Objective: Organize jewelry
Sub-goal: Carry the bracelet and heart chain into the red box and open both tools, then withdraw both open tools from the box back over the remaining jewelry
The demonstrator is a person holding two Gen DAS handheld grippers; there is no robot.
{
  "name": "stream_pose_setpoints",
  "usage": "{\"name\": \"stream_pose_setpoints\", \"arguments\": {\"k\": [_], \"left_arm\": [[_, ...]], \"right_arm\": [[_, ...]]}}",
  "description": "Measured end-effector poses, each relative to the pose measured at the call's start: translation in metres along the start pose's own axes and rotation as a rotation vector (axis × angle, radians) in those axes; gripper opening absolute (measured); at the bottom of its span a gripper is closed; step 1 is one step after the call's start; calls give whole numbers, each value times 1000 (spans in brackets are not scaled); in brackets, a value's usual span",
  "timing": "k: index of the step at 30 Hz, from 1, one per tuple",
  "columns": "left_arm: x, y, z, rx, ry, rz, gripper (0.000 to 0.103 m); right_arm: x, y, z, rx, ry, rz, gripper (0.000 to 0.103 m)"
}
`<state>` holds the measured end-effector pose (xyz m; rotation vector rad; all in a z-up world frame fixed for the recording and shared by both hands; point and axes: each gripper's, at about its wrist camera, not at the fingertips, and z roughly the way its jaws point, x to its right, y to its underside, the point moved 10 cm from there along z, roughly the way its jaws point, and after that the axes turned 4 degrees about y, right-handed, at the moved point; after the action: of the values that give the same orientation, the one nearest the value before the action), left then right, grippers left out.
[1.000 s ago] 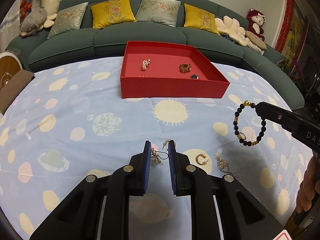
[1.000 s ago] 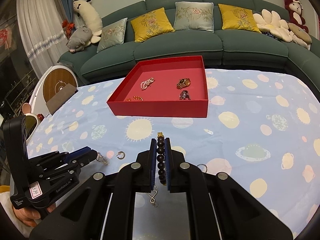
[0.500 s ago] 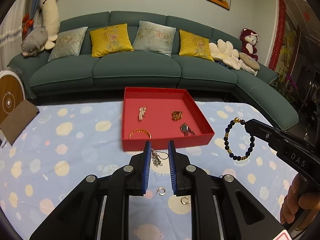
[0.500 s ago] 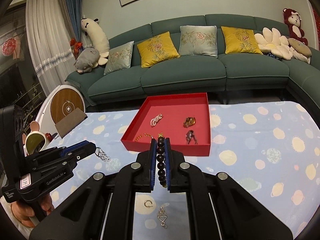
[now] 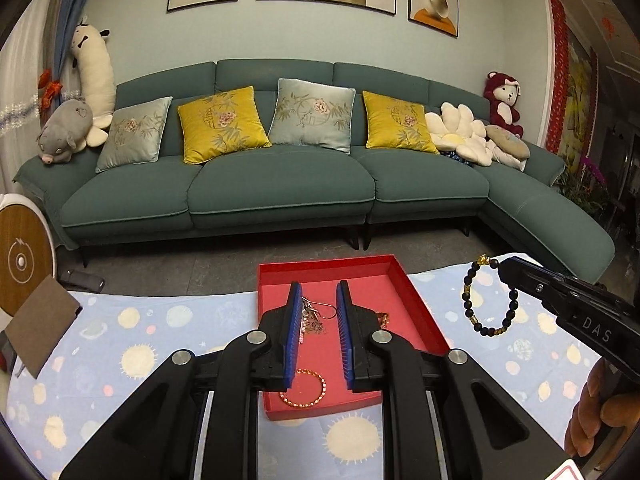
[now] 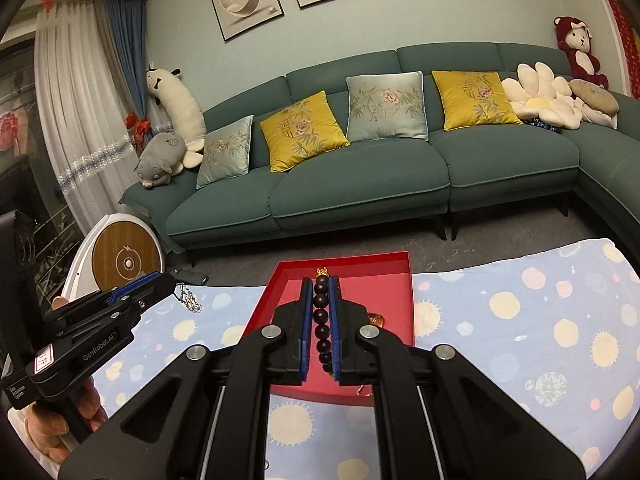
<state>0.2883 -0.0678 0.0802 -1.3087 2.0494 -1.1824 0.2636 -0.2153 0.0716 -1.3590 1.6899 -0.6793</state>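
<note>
My left gripper (image 5: 319, 292) is shut on a dangling silver earring (image 5: 311, 318), which hangs between its blue pads over the red tray (image 5: 328, 266). The right wrist view shows this gripper (image 6: 172, 280) at the left with the earring (image 6: 187, 299) dangling from its tip. My right gripper (image 6: 321, 282) is shut on a dark bead bracelet (image 6: 321, 320) in front of the tray (image 6: 344, 261). In the left wrist view that gripper (image 5: 502, 268) is right of the tray and the bracelet (image 5: 490, 300) hangs as a loop. A gold bead bracelet (image 5: 304, 390) lies in the tray.
A gold piece (image 5: 383, 319) also lies in the tray. The table has a blue cloth (image 5: 140, 340) with suns and planets. A brown card (image 5: 40, 320) lies at its left edge. A green sofa (image 5: 280, 184) stands beyond the table. A person's hand (image 5: 600, 408) holds the right gripper.
Both grippers have risen from the cloth and come up to the tray, carrying the earring and the bracelet. The loose earrings on the cloth have dropped out of view.
</note>
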Motion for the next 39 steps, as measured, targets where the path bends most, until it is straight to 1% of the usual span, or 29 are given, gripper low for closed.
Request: {"name": "stream_pose_setpoints", "arguments": {"k": [3,5,8,10,12,15,20,24,25,26,27,30,33,34,36,37,39], "left_arm": [[-6,4,28,-37,-13,-1,14],[-11,10,48,-66,-13,-21,14],[-19,22,75,-113,-19,-38,14],[-25,32,89,-134,-40,-28,14],[-32,40,101,-152,-56,-37,14],[-41,50,116,-180,-60,-54,15],[-48,65,135,-212,-60,-52,15],[-50,73,146,-235,-42,-73,17],[-50,74,147,-233,-30,-83,19],[-51,74,148,-235,-33,-88,25],[-52,72,147,-233,-42,-92,28],[-53,57,133,-184,-56,-95,29],[-50,32,106,-124,-48,-107,29],[-48,25,95,-106,-47,-107,29],[-41,12,71,-74,-50,-94,29],[-35,7,58,-60,-51,-79,30],[-22,2,32,-43,-50,-44,35]], "right_arm": [[0,5,29,-39,-5,2,7],[-1,12,48,-71,-6,-1,7],[-7,29,75,-127,-9,-20,7],[-9,41,89,-157,-2,-54,7],[-10,51,102,-185,-5,-61,7],[-9,65,118,-222,-16,-56,7],[-6,84,137,-263,-7,-70,7],[-4,90,146,-279,-7,-74,8],[-3,89,145,-277,-4,-73,9],[-2,87,144,-269,0,-72,10],[-1,82,140,-257,8,-71,11],[0,62,123,-205,13,-70,11],[0,38,91,-145,19,-79,12],[0,31,77,-124,23,-85,14],[1,18,47,-66,38,-90,31],[1,13,34,-49,40,-91,32],[0,9,5,-21,33,-86,32]]}}
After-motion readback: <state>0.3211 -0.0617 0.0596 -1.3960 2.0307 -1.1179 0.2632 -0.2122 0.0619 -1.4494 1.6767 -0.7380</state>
